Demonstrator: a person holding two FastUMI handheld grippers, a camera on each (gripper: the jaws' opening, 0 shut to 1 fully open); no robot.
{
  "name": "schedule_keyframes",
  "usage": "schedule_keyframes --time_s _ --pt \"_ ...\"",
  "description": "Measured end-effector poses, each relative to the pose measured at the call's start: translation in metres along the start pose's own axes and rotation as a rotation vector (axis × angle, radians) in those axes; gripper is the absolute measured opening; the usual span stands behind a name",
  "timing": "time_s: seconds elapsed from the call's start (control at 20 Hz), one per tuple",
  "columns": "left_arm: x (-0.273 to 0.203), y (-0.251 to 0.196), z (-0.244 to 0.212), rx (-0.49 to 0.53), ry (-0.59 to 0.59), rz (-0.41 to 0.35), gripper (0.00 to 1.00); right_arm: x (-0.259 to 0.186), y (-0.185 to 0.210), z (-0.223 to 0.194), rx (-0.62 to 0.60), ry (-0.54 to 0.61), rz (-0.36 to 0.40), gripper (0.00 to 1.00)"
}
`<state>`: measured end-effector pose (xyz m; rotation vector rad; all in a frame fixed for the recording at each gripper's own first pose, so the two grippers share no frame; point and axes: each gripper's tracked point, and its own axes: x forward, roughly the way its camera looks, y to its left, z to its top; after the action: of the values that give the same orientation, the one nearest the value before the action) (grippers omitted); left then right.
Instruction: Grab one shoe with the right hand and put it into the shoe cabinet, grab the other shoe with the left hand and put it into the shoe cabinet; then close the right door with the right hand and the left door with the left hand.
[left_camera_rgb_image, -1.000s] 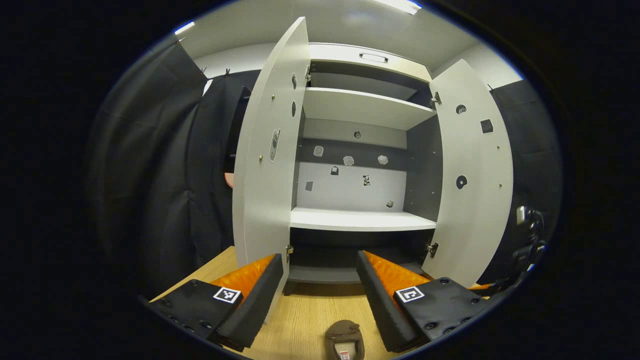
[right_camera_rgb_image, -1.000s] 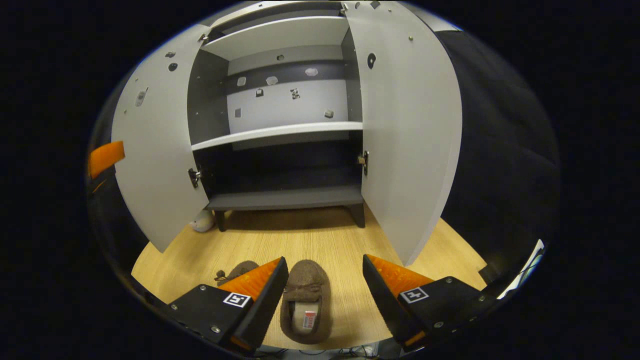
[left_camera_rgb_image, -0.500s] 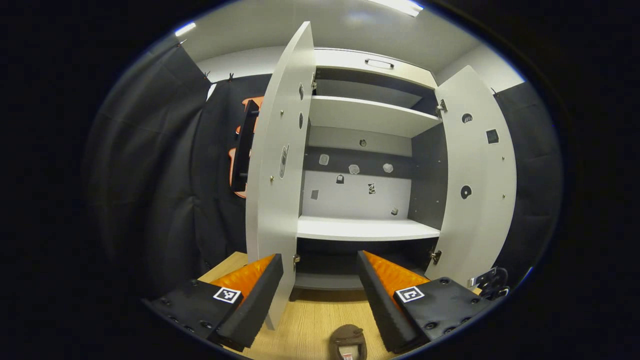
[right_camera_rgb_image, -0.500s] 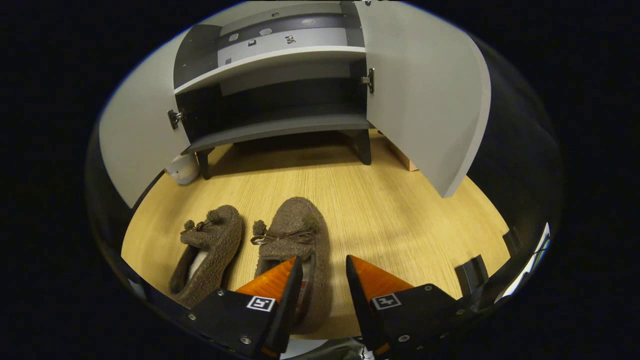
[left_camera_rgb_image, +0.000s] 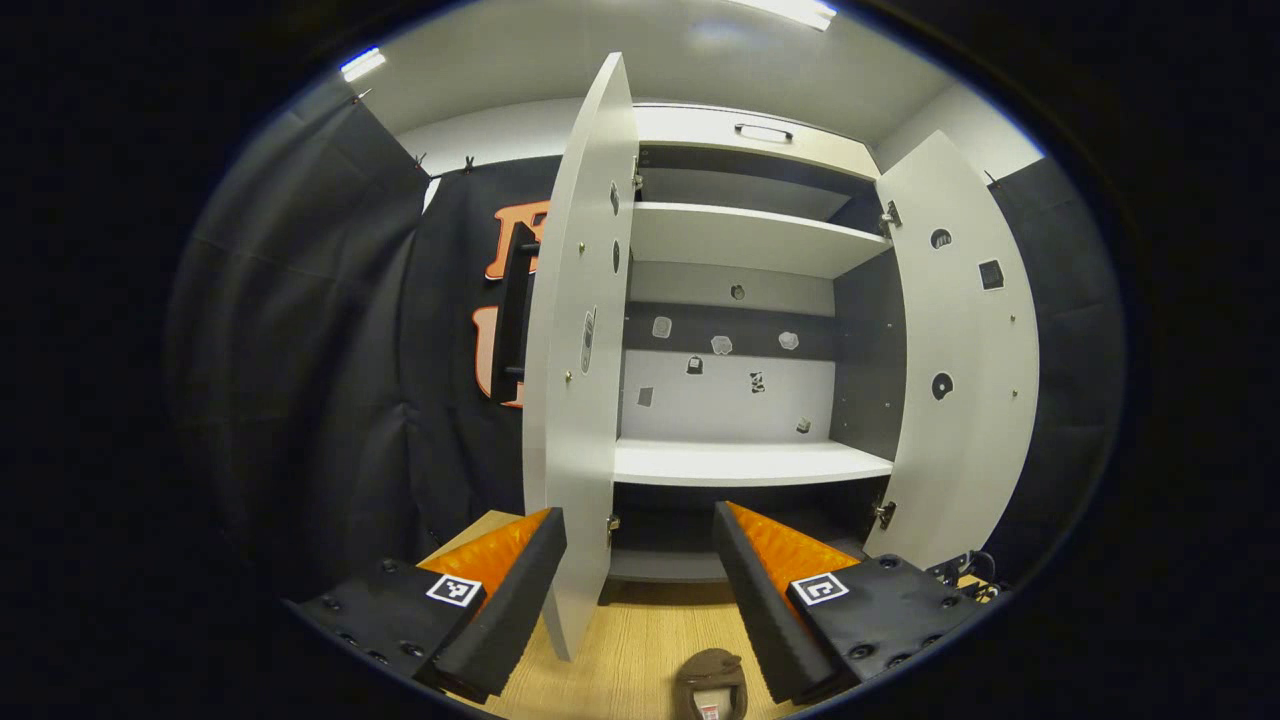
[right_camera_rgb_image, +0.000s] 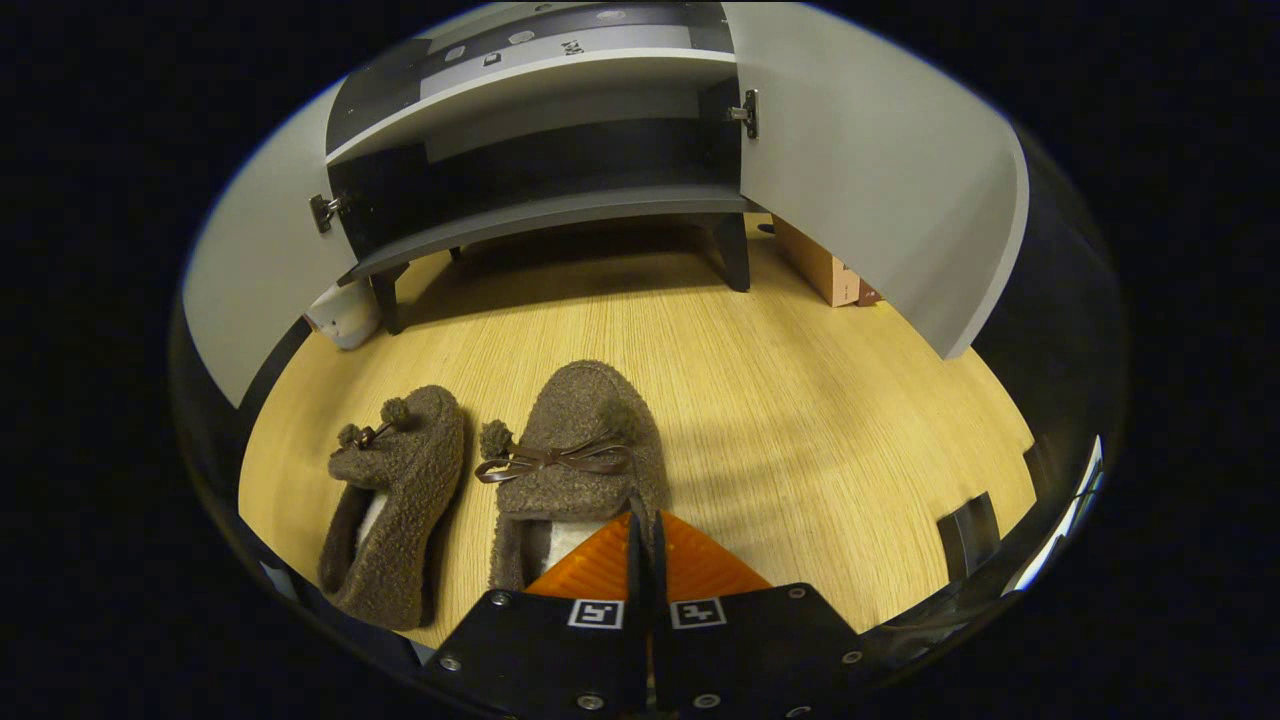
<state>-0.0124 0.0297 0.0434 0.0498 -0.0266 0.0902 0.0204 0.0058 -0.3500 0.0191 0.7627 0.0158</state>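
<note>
Brown slipper (right_camera_rgb_image: 578, 450) edge pinched in right tongs (right_camera_rgb_image: 645, 530), contact hidden; left tongs (left_camera_rgb_image: 640, 535) wide.

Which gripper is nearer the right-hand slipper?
Right. The right gripper is shut on the right-hand slipper's side wall; the left gripper hangs open above, facing the cabinet.

- left gripper (left_camera_rgb_image: 640, 560): black blocky finger mounts, round screws; square black-and-white marker tag on each
- right gripper (right_camera_rgb_image: 645, 545): same black mounts, screws, paired tags at 6 o'clock
</note>
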Motion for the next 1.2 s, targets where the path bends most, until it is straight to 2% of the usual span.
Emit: schedule_keyframes --time_s 0.05,0.15,0.2,0.25,0.45,0.9,1.2 --pt "0.0 0.0 -0.001 0.004 0.003 0.002 0.99 -0.005 0.001 0.008 0.008 -0.014 0.005 0.01" --pt "-0.004 0.002 -0.005 0.004 0.01 0.005 0.96 -0.018 0.007 0.026 -0.005 -0.047 0.01 0.0" --pt "-0.005 0.002 -0.006 0.001 0.013 0.005 0.99 -0.026 0.012 0.037 -0.007 -0.066 0.02 0.0" --pt "-0.005 0.003 -0.007 -0.003 0.017 0.005 0.96 -0.032 0.019 0.049 -0.004 -0.09 0.03 0.0" --pt "-0.007 0.005 -0.011 -0.02 0.023 0.008 0.97 -0.055 0.04 0.103 -0.004 -0.194 0.066 0.0" --pt "-0.007 0.006 -0.014 -0.016 0.024 0.008 0.96 -0.115 0.069 0.264 0.032 -0.428 0.14 0.0" --pt "-0.006 0.012 -0.016 -0.006 0.022 0.019 0.99 -0.122 0.076 0.373 0.044 -0.553 0.124 0.0"
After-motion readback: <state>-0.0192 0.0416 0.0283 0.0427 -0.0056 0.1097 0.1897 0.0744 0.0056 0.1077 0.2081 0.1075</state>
